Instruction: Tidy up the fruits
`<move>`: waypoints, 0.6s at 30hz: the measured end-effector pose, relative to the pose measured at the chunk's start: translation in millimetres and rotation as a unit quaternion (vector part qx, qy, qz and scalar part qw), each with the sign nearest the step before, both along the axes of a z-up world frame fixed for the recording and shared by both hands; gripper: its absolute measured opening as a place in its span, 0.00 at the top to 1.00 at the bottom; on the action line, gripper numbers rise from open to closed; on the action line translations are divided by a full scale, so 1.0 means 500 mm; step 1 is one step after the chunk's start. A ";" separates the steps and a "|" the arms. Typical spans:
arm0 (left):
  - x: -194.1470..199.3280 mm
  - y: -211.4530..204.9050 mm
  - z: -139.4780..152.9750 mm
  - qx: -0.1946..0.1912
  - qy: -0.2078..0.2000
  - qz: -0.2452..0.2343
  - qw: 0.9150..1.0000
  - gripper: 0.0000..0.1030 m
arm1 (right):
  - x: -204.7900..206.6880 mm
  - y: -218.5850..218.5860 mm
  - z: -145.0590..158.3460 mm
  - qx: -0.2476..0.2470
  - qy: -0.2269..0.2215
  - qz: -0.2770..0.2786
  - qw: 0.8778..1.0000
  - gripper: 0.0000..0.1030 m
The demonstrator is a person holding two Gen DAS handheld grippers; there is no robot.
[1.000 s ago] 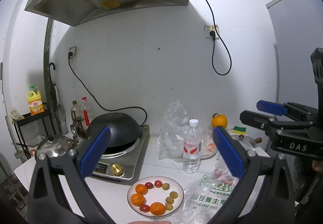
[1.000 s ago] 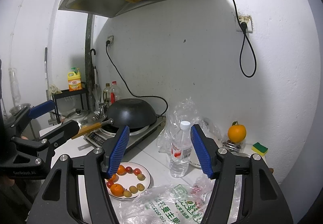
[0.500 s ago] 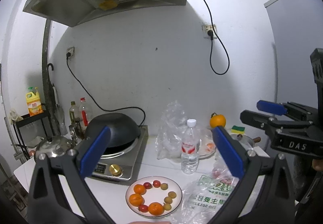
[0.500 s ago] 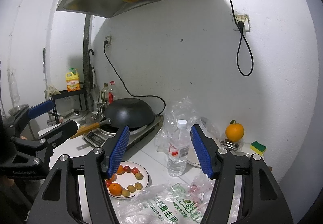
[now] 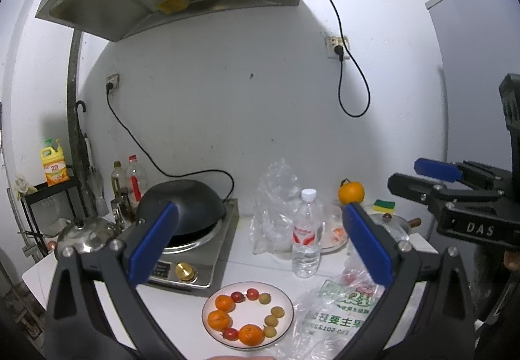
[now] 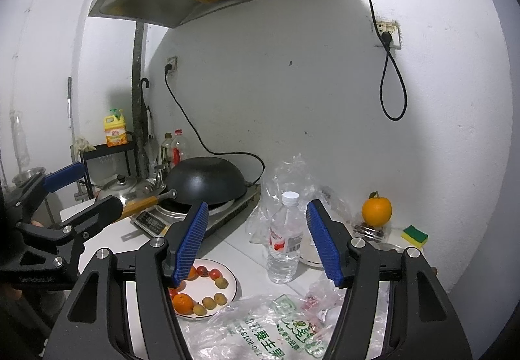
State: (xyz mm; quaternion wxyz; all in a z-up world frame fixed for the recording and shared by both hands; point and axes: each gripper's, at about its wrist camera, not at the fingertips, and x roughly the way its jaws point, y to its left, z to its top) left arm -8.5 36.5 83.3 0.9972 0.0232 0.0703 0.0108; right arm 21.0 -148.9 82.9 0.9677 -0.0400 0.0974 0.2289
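White countertop (image 5: 182, 304) fills the low part of both views, and only the right wrist camera catches the black wok's (image 6: 204, 181) wooden handle (image 6: 143, 204) poking out toward the left gripper (image 6: 86, 189), plus the ribbed face of a blue pad. The left wrist camera gives the full ring of fruit on the plate (image 5: 287, 299), which the other view half hides behind a finger.

Left gripper (image 5: 260, 249) is held above the counter, jaws wide apart with nothing between them. The plate lies below and in front of that gap, well clear of the pads. Right gripper (image 6: 256, 243) also has its jaws standing apart and empty, framing the water bottle (image 6: 284, 239) farther back; the plate sits low, under its left finger.

On the plate: three mandarins (image 5: 224, 302) along the left side and bottom, small red fruits (image 5: 252, 293), and pale yellow-green fruits (image 5: 277, 312) on the right, all in a circle. Just right of it a printed plastic bag (image 6: 269, 327) lies crumpled, with something reddish inside, too blurred to name. A lone orange (image 5: 351, 192) sits by the back wall, near a yellow-green sponge (image 5: 384, 205).
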 end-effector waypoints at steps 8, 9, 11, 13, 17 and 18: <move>0.010 0.006 -0.007 -0.001 0.006 -0.002 1.000 0.01 | 0.015 0.006 -0.001 -0.005 0.007 -0.002 1.000 0.36; 0.010 0.007 -0.007 -0.001 0.006 -0.003 1.000 0.01 | 0.015 0.005 -0.001 -0.005 0.007 -0.002 1.000 0.36; 0.010 0.009 -0.008 -0.003 0.006 -0.002 1.000 0.01 | 0.015 0.007 -0.002 -0.006 0.008 -0.001 1.000 0.36; 0.011 0.012 -0.008 -0.004 0.006 -0.001 1.000 0.01 | 0.015 0.010 -0.002 -0.009 0.008 -0.001 1.000 0.36; 0.022 0.023 -0.015 -0.011 0.014 -0.002 1.000 0.01 | 0.018 0.020 -0.001 -0.013 0.009 -0.002 1.000 0.36; 0.023 0.026 -0.016 -0.011 0.015 -0.002 1.000 0.01 | 0.018 0.022 -0.002 -0.014 0.009 -0.002 1.000 0.36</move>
